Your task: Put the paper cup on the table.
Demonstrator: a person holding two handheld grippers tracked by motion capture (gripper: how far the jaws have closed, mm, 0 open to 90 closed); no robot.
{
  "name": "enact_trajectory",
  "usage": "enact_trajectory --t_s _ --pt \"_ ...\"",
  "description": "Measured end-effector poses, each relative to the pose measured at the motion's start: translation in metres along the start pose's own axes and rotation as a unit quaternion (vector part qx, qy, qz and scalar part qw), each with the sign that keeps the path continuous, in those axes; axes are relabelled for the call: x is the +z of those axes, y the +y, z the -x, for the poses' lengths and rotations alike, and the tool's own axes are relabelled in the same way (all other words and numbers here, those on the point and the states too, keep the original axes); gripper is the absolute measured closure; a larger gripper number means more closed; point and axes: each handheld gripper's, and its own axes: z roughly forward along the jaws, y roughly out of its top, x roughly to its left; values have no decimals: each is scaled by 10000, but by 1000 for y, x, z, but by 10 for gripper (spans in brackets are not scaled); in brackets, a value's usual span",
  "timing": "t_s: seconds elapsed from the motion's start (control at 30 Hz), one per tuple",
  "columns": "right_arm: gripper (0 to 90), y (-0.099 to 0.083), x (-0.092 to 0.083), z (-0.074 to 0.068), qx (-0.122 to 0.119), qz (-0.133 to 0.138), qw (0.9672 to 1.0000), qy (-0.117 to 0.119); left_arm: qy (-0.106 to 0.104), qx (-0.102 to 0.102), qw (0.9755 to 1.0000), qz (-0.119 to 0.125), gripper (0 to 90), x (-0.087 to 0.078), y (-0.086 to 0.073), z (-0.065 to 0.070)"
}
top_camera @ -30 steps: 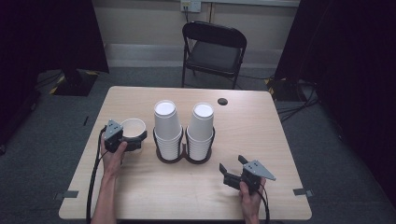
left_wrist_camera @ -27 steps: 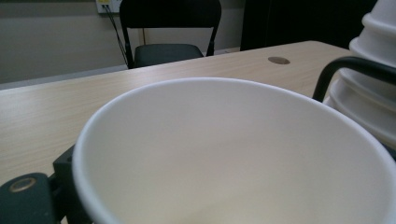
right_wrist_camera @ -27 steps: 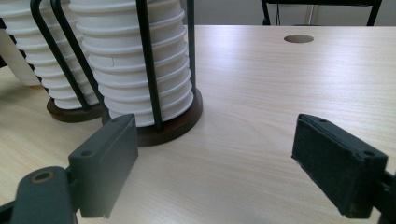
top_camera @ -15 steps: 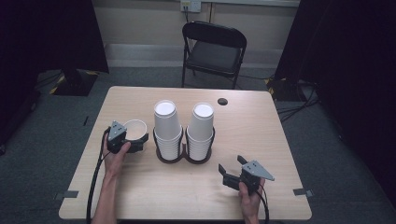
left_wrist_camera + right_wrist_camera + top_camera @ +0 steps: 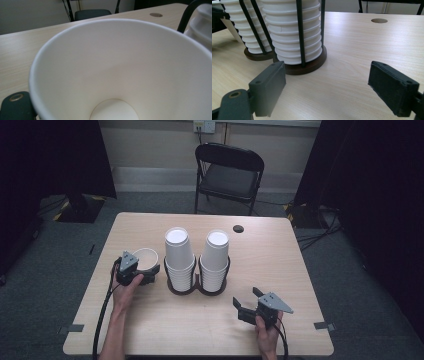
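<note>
High view: left claw sits around a single upright paper cup on the counter, just left of the two-slot cup holder. Its jaws have just been closing with the cup between them; can't tell from here whether the pads are pressing on it yet. Holder carries two stacks of inverted white cups, left stack and right stack. Right claw is near the front right of the counter, jaws wide apart, nothing between them, well apart from the holder. Folding chair behind the counter.

Left gripper view: cup mouth-up, right against the camera, inside empty. One black jaw at bottom left, beside the cup wall; contact not readable.

Right gripper view: both jaws spread wide over bare counter, pointing at the right stack in its holder.
</note>
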Motion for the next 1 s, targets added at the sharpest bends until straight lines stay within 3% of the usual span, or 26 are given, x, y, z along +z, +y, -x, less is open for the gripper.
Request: enact_trajectory --t_s 0.2,0.27,0.3,0.47,0.7,1.0 --pt "139 0 0 0 2 6 10000 -5 -13 -77 9998 -187 122 3 -3 0" --pt "139 0 0 0 1 5 10000 0 -93 -198 9996 -164 126 3 -4 -1" --pt "139 0 0 0 1 2 10000 -10 -104 -262 9992 -284 126 3 -4 -3" --pt "139 0 0 0 -3 4 10000 13 8 -230 9990 -395 140 2 -6 -1" --pt "140 0 1 0 -19 -48 10000 45 -9 -197 9982 -566 153 0 -17 3" --pt "139 0 1 1 2 -49 9999 112 55 -234 9983 -540 154 -7 -22 7"
